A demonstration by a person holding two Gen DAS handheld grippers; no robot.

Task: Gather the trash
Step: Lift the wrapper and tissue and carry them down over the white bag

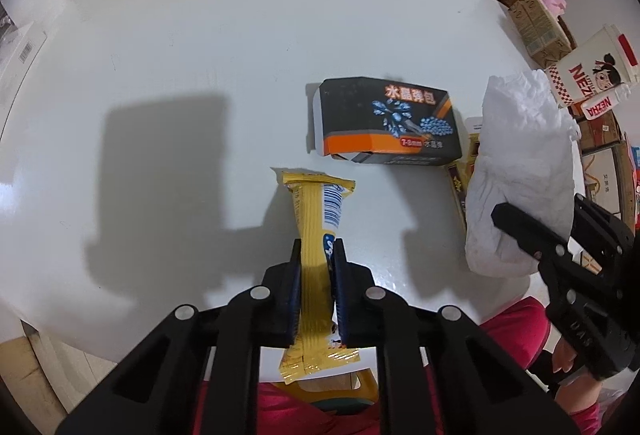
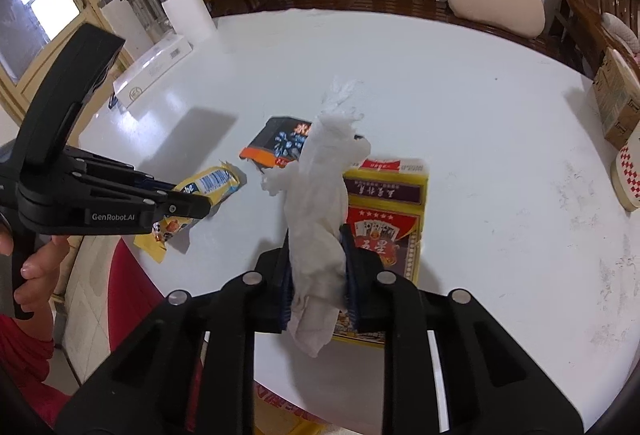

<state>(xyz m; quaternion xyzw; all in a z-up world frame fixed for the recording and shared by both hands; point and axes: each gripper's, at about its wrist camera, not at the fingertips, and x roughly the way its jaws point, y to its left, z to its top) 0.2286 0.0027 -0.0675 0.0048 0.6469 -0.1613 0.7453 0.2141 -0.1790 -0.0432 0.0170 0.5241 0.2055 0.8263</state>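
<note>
Your left gripper (image 1: 316,251) pinches the yellow wrapper (image 1: 316,219) at frame centre, and your right gripper (image 2: 316,235) clamps the crumpled tissue (image 2: 320,203) over the card box (image 2: 384,219). The tissue may tear or slip, since only soft folds sit between the fingers.
</note>
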